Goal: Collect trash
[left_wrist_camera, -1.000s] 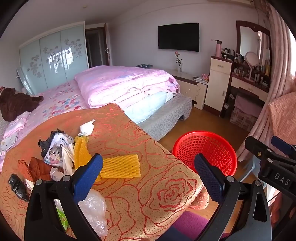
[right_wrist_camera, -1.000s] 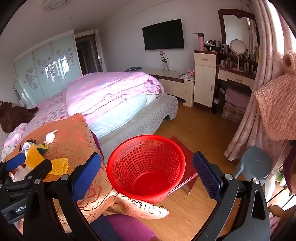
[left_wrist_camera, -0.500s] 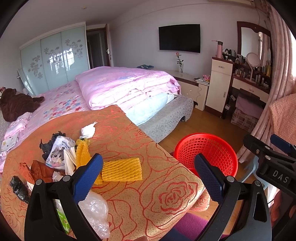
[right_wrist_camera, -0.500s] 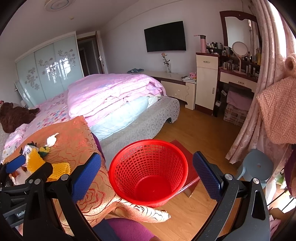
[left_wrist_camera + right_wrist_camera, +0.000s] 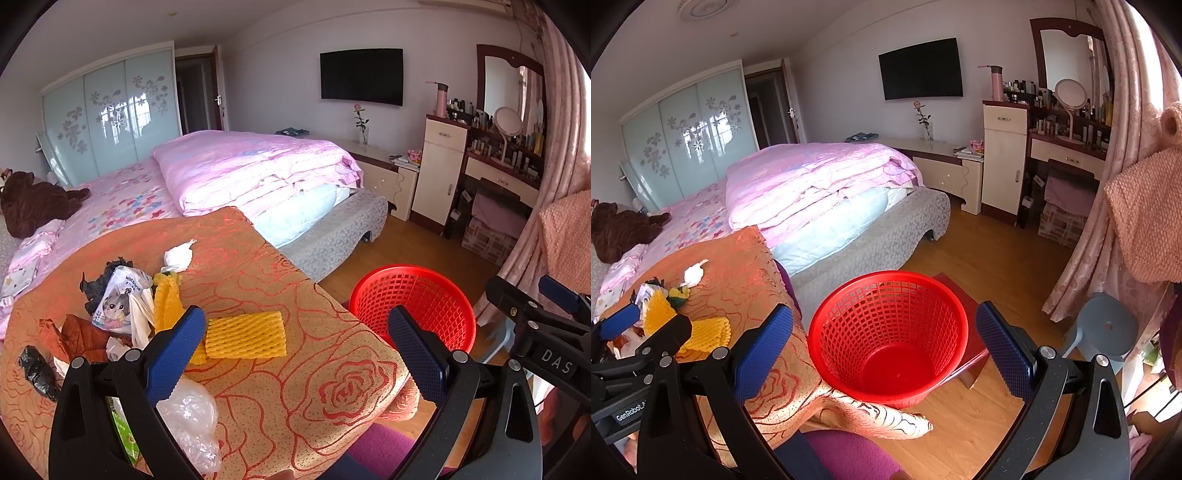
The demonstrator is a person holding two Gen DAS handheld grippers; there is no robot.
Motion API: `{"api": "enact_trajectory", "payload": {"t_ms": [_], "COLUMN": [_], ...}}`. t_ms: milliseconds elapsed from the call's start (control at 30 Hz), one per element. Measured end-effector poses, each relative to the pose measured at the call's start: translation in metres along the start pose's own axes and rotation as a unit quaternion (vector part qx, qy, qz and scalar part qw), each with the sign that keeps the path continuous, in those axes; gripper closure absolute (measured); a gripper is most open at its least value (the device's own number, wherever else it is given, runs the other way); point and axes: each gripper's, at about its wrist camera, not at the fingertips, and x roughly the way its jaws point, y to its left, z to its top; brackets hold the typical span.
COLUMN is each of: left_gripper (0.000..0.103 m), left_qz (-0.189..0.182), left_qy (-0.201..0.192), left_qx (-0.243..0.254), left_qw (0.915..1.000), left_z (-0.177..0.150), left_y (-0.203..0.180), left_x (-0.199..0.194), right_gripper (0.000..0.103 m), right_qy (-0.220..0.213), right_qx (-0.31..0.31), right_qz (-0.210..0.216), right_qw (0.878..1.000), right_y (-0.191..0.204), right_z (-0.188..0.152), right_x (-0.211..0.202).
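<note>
Trash (yellow foam net (image 5: 245, 335), tissue (image 5: 180, 254)) is scattered on the orange cloth (image 5: 295, 387); a red basket (image 5: 888, 336) is positioned right, on the floor. Left gripper (image 5: 295, 354) and right gripper (image 5: 884, 350) are spread wide, empty.

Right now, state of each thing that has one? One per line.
Left tool: open, holding nothing.
Right tool: open, holding nothing.
Red basket: upright on the floor, no trash inside.
Yellow foam net: flat on the orange cloth.
White tissue: crumpled.
Clear plastic bag: crumpled.
TV: off.
</note>
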Motion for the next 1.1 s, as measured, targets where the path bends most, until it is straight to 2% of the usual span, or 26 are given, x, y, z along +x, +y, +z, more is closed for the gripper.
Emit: {"api": "enact_trajectory", "payload": {"t_ms": [767, 1100], "left_gripper": [0.008, 0.008], "left_qz": [0.001, 0.020], "left_qy": [0.006, 0.004], "left_qx": [0.001, 0.001], "left_qw": [1.0000, 0.9998], "left_z": [-0.0031, -0.0009], "left_y": [0.0020, 0.0028], "left_x": [-0.0003, -0.0030], "right_gripper": [0.007, 0.007], "right_qy": [0.001, 0.002], "right_qx": [0.001, -0.002], "right_qz": [0.001, 0.005], "right_qw": [1.000, 1.000], "right_y": [0.0007, 0.0031], "right_z": [-0.0021, -0.0063], "right_x": [0.0001, -0.0004]}}
